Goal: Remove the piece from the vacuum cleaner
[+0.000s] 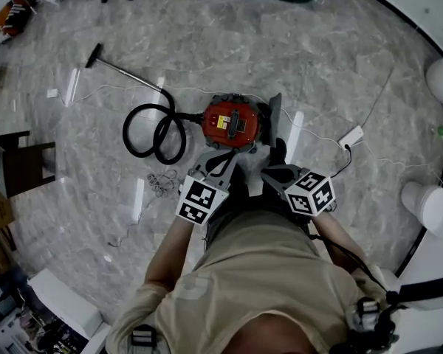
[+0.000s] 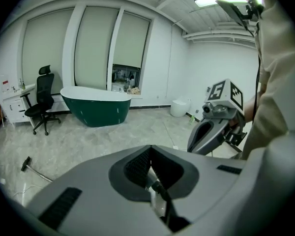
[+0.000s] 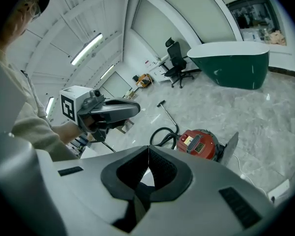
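Both tongs are pressed together with nothing between them. Seen from the head view, the left tongs (image 2: 150, 149) and the right tongs (image 3: 148, 151) hover side by side at the near edge of the vacuum cleaner (image 1: 232, 122). Each carries a cube (image 1: 201, 201) printed with black-and-white square markers. The cleaner is a round red canister lying on the grey marble floor (image 1: 295, 43), topped by a pale label (image 1: 223, 122) beside a dark ribbed strip; its print is too small to read. A black hose (image 1: 159, 133) coils at its left and leads to a thin wand (image 1: 129, 74) that ends far left in a floor nozzle. A flat grey panel (image 1: 275, 113) stands tilted at the canister's right side. A white cord (image 1: 317, 135) trails right to a white plug block (image 1: 352, 136). Beyond the canister the floor lies open up to a green bathtub (image 2: 96, 104); a dark stool (image 1: 22, 164) stands well to the left.
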A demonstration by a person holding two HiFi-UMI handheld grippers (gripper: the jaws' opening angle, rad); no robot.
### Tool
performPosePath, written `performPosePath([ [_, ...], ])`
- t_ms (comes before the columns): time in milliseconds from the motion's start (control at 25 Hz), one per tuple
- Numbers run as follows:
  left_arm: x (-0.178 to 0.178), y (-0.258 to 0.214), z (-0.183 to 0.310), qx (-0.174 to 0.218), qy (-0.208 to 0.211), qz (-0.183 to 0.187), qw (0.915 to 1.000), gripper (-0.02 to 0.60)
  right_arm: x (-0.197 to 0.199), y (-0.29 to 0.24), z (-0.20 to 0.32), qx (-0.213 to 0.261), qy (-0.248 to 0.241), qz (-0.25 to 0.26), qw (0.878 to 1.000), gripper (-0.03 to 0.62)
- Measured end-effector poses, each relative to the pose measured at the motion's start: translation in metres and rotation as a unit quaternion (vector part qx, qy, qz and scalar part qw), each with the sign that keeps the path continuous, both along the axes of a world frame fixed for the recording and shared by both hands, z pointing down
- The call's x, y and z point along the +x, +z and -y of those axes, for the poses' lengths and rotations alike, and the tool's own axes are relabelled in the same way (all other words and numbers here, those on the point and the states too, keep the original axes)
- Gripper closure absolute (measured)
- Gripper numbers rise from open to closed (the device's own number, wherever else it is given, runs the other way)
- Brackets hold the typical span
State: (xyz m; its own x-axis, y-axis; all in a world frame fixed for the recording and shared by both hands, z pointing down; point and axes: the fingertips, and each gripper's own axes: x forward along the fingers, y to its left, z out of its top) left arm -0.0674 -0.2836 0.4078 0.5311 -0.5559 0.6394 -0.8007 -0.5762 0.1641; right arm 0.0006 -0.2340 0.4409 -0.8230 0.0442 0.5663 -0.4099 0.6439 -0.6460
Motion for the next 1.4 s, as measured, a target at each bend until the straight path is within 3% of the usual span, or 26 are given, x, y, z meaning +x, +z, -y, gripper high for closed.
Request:
performPosePath([
  [240, 0.018, 0.026, 0.032, -0.034, -0.021, 0.018, 0.9990, 0.578, 0.036, 0.044, 0.053, -0.021, 0.012, -0.015, 1.000, 0.592],
  [520, 0.022, 0.079, 0.049, -0.064, -0.023, 0.035, 0.9971, 0.578, 0.064, 0.120, 0.101, -0.043, 0.061, -0.057, 0.996, 0.592],
  [1000, 0.015, 0.179, 0.053, -0.100, -0.058, 0.031, 0.9928, 0.578, 0.054, 0.252, 0.144, -0.109, 0.119, -0.085, 0.983, 0.591],
  [1280, 0.024, 0.237, 0.042, -0.128, -0.063, 0.012, 0.9897, 0.578, 0.059, 0.329, 0.151, -0.106, 0.137, -0.133, 0.976, 0.589],
  [1320, 0.026, 0.243, 0.041, -0.132, -0.064, 0.009, 0.9892, 0.578, 0.061, 0.340, 0.152, -0.106, 0.139, -0.142, 0.974, 0.575],
  [1400, 0.029, 0.255, 0.040, -0.137, -0.066, 0.002, 0.9883, 0.578, 0.060, 0.360, 0.153, -0.109, 0.138, -0.153, 0.972, 0.430],
])
